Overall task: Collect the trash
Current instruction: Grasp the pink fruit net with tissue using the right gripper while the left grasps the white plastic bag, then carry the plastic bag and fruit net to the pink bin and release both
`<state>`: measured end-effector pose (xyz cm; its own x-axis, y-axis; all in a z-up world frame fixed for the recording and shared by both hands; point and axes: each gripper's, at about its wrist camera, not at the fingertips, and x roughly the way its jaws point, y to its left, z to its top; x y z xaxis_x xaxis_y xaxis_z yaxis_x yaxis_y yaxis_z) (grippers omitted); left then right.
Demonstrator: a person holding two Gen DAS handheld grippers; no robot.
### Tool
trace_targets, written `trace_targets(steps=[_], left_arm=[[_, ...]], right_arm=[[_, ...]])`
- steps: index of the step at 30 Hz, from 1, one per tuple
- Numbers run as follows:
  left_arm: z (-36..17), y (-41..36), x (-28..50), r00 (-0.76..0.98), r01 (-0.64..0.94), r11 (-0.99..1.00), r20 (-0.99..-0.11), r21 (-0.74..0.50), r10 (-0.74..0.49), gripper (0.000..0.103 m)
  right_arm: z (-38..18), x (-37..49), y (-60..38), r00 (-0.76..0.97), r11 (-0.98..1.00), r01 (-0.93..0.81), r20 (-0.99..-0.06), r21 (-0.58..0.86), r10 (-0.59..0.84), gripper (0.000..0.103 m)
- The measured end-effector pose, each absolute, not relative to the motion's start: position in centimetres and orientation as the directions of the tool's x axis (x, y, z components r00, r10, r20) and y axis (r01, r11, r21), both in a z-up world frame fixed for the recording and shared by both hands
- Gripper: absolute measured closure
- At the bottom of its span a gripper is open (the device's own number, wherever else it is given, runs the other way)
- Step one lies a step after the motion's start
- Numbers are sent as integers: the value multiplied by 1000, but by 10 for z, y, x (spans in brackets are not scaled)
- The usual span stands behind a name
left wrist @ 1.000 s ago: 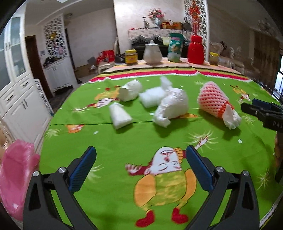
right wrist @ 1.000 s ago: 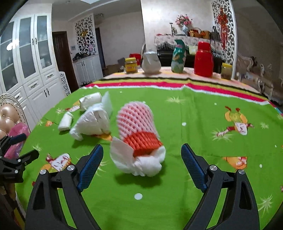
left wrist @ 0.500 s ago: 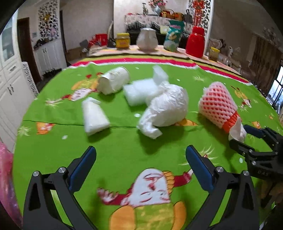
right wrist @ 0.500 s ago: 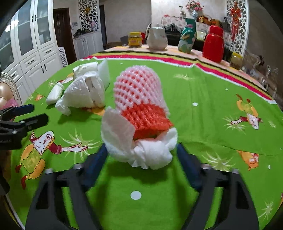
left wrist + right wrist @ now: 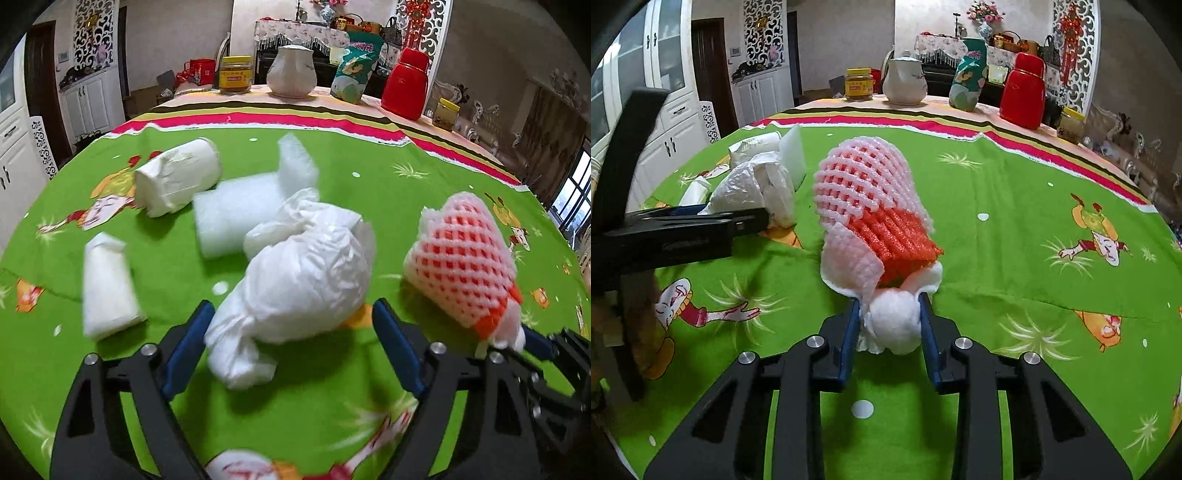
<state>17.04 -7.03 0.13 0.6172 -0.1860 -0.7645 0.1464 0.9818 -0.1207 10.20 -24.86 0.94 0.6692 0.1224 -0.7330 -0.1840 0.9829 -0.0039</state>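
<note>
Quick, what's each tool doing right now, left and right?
Left tool: closing around the crumpled white plastic bag, pads not yet pressing it.
Right tool: closing, pads already pinching the white end of the foam fruit net.

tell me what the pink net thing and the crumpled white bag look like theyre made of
The net sleeve looks like soft foam: a matte pink and orange open mesh of thick puffy strands, squashed where the right hand-held gripper pinches its white end. The white bag looks like thin plastic film: faintly glossy, slightly see-through, with many sharp creases.

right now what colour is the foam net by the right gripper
Pink-white mesh over an orange layer; the foam net shows best in the right wrist view.
</note>
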Motion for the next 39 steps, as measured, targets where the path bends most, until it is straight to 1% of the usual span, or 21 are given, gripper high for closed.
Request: trace_targets(steps=[1,2,3,6,10,14,20,24,30,39], left_arm=[[-1,-74,173,611,155,980,-768,-123,-193,35],[-4,-77,174,593,172,975,-776,-140,-216,54],[-4,-78,173,585,191,968,-773,-165,-247,71],[5,-79,157,627,223,964,-736,-144,-255,78],[20,-75,131,649,245,962,-716,-124,-258,80],[31,-67,103,691,225,971,-690,-77,-215,80],[37,-49,63,760,121,992,-646,37,-68,80],[40,-27,46,778,62,997,-628,36,-26,80],[40,6,24,781,-7,1000,-625,27,22,80],[34,40,4,773,-66,997,-631,27,68,80]], right_arm=[[10,102,-249,669,983,-183,-733,-3,122,72],[10,102,-249,670,984,-180,-732,-3,121,72],[10,102,-249,671,984,-180,-732,-3,120,72],[11,102,-249,672,984,-180,-731,-4,120,72],[11,102,-249,673,984,-181,-730,-5,120,72],[13,100,-246,677,980,-199,-724,-10,130,72],[16,91,-237,682,968,-252,-711,-10,170,72],[18,79,-221,677,952,-306,-705,-6,213,72],[25,63,-192,673,924,-382,-683,7,283,72],[33,40,-157,671,884,-468,-645,14,366,72]])
